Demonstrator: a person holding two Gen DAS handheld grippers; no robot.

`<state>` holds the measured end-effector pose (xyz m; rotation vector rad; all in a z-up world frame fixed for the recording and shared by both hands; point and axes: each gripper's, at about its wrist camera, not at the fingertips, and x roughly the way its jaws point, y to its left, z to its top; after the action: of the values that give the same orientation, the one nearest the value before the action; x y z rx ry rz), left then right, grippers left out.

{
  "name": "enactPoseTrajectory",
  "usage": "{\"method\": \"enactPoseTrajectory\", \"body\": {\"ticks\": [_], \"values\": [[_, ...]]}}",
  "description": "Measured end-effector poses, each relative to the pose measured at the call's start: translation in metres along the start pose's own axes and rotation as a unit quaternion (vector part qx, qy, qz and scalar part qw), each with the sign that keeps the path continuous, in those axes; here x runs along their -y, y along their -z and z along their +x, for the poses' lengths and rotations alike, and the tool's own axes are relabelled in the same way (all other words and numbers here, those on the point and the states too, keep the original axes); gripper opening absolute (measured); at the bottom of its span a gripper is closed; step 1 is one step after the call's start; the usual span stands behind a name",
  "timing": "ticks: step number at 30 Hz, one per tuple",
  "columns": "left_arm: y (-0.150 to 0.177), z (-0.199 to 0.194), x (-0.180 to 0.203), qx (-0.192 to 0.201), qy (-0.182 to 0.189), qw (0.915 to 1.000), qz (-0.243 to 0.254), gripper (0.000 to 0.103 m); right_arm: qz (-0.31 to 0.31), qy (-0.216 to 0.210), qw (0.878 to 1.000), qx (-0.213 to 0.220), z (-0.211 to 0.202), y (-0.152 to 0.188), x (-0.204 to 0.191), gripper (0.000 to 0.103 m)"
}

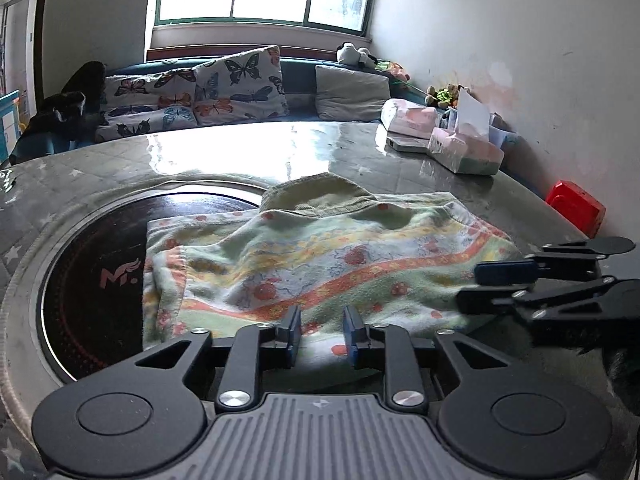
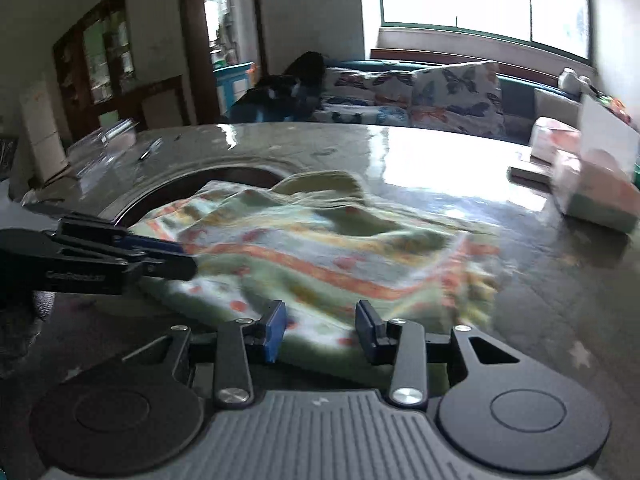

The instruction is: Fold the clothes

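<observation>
Only the left view shows the red box far right of the left claw; only the right view shows a doorway. Both claws stand part-open and grip nothing, the right claw likewise at the garment's near edge. The garment lies ahead, partly over the table's dark round inset.

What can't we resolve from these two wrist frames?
- Garment near hem: hidden behind the left gripper body, left wrist view.
- Garment type and right edge: motion-blurred, right wrist view.
- Dark round inset: logo cut off by the cloth.
- Right gripper: cloth contact unclear, blur.
</observation>
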<state>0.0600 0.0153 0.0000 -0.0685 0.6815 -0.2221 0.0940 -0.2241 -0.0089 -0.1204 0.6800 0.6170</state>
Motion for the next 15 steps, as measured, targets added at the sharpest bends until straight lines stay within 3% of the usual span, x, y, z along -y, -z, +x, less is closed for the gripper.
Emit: {"method": "enactPoseTrajectory", "body": {"ticks": [7,15], "values": [[0.004,-0.01,-0.027,0.004,-0.023,0.9991,-0.036,0.036,0.041,0.002,0.999,-0.001,-0.008,0.006,0.024,0.039],[0.001,-0.016,-0.046,-0.003,-0.051,0.9965,-0.066,0.037,0.041,0.01,0.999,-0.007,-0.004,0.002,0.028,0.04]]}}
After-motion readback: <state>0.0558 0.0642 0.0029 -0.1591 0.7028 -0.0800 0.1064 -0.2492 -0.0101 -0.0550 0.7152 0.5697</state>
